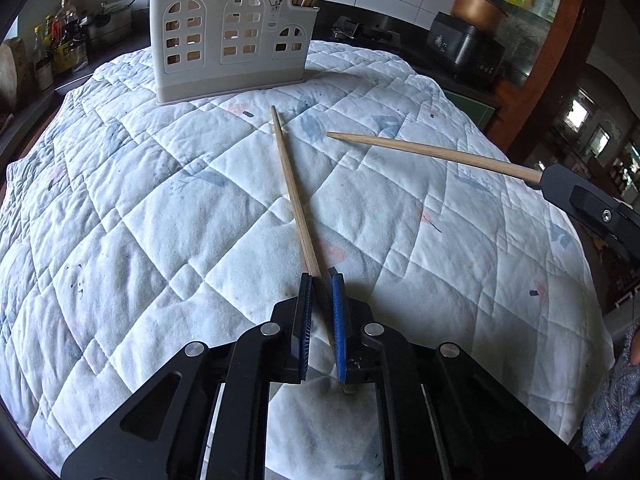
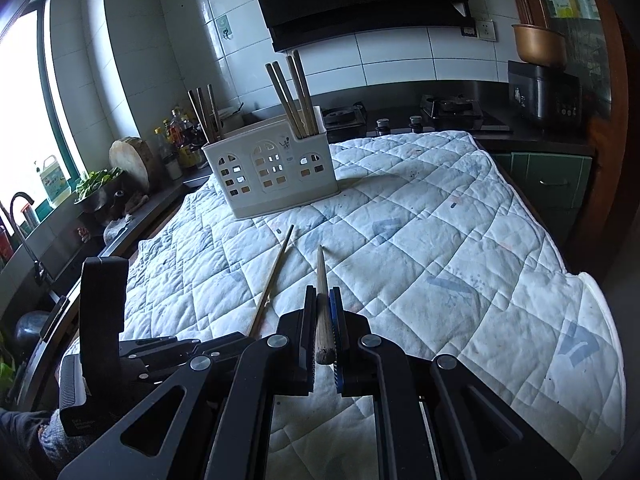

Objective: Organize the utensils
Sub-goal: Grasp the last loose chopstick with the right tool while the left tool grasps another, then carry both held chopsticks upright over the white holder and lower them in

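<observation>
A white utensil holder (image 1: 224, 52) with arched cut-outs stands upright at the far side of the quilted cloth (image 1: 140, 208); several wooden chopsticks (image 2: 296, 92) stand in its right compartment. My left gripper (image 1: 322, 278) is shut on the near end of a wooden chopstick (image 1: 290, 184) that lies on the cloth and points toward the holder. My right gripper (image 2: 323, 290) is shut on the thick end of a second chopstick (image 2: 321, 268), held just above the cloth with its tip toward the holder. From the left wrist that chopstick (image 1: 432, 152) reaches in from the right.
A gas stove (image 2: 460, 110) and a black rice cooker (image 2: 544, 92) stand on the counter behind the cloth. Bottles (image 2: 176, 132), a round chopping block (image 2: 130, 160) and a sink tap (image 2: 20, 208) line the left counter. The cloth drops off at the right edge (image 2: 600, 300).
</observation>
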A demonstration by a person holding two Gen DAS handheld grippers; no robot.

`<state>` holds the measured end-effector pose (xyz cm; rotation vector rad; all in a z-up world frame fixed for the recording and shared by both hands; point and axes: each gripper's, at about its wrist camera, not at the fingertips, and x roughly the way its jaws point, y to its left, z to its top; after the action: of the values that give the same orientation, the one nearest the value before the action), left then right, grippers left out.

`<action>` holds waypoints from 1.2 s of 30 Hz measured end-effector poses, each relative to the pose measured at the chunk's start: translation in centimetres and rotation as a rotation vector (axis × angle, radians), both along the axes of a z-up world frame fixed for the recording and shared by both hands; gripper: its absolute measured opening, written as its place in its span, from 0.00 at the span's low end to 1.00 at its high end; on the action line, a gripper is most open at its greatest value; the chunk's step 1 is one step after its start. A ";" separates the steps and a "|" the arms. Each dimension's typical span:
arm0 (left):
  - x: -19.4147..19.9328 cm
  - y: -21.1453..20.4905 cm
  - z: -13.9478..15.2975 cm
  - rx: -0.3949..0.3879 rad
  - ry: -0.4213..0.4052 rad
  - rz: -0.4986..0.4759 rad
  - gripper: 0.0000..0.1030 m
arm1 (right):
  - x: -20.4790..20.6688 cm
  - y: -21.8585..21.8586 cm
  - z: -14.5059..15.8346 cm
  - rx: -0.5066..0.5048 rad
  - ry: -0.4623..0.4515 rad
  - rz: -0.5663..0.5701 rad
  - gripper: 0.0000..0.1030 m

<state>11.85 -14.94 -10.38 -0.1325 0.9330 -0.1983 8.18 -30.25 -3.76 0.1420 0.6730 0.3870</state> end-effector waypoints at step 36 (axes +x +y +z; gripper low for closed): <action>-0.5 7.7 9.6 -0.066 -0.256 -0.053 0.05 | 2.3 3.0 7.8 -0.107 -0.085 0.053 0.06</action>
<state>11.39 -7.26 -0.79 -0.1396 0.6754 -0.2878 10.50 -27.22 4.03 0.0064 0.6128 0.4047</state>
